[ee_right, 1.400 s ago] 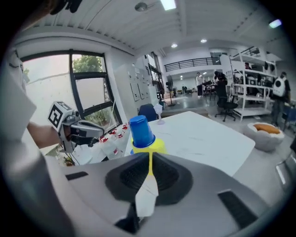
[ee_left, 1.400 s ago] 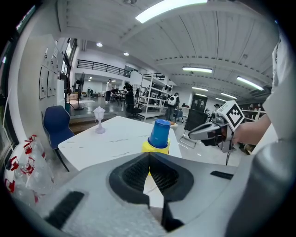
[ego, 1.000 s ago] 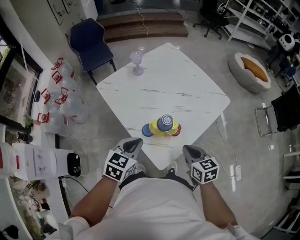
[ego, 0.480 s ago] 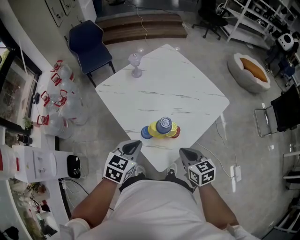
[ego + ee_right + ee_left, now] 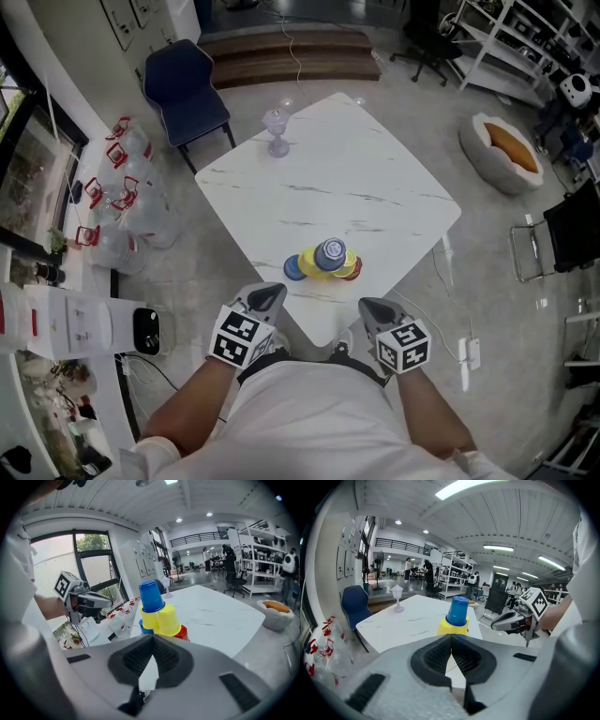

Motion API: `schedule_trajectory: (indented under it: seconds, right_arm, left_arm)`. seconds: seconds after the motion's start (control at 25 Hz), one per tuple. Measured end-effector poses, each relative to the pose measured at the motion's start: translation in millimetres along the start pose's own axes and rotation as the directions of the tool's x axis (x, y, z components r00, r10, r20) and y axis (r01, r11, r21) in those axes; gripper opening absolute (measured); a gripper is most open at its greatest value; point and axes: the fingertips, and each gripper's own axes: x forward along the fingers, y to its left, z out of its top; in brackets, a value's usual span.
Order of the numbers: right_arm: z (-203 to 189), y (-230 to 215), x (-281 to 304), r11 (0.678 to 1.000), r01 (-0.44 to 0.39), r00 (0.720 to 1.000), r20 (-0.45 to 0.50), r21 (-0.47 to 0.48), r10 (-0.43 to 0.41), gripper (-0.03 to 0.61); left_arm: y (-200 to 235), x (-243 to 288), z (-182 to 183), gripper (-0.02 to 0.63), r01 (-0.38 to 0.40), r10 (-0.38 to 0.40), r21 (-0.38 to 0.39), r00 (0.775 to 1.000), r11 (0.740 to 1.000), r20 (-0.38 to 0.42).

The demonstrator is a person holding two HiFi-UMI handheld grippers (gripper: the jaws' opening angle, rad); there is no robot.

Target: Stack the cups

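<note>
A cluster of upturned cups stands near the near corner of the white marble table (image 5: 375, 187). A blue cup (image 5: 329, 251) tops two yellow cups (image 5: 312, 264), with another blue cup (image 5: 294, 267) at the left and a red cup (image 5: 354, 268) at the right. My left gripper (image 5: 271, 293) and right gripper (image 5: 369, 307) hover off the table's near edge, both shut and empty. In the left gripper view the shut gripper (image 5: 451, 637) points at the blue cup (image 5: 457, 611). In the right gripper view the shut gripper (image 5: 152, 637) faces the stack (image 5: 151, 596).
A clear stemmed glass (image 5: 277, 128) stands at the table's far corner. A blue chair (image 5: 183, 86) is behind it. Plastic bags (image 5: 122, 202) lie on the floor at the left, and a round pet bed (image 5: 504, 145) lies at the right.
The right gripper has drifted a little toward the left. The cups and the left gripper have not moved.
</note>
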Motion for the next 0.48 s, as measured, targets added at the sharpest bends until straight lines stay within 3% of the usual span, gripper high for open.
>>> schedule_trajectory:
  seconds: [0.48]
  right_arm:
    - [3.9, -0.9, 2.5, 1.0, -0.009, 1.0, -0.008, -0.016, 0.009, 0.005]
  left_arm:
    - [2.0, 2.8, -0.8, 0.009, -0.002, 0.002, -0.002, 1.0, 1.0, -0.012]
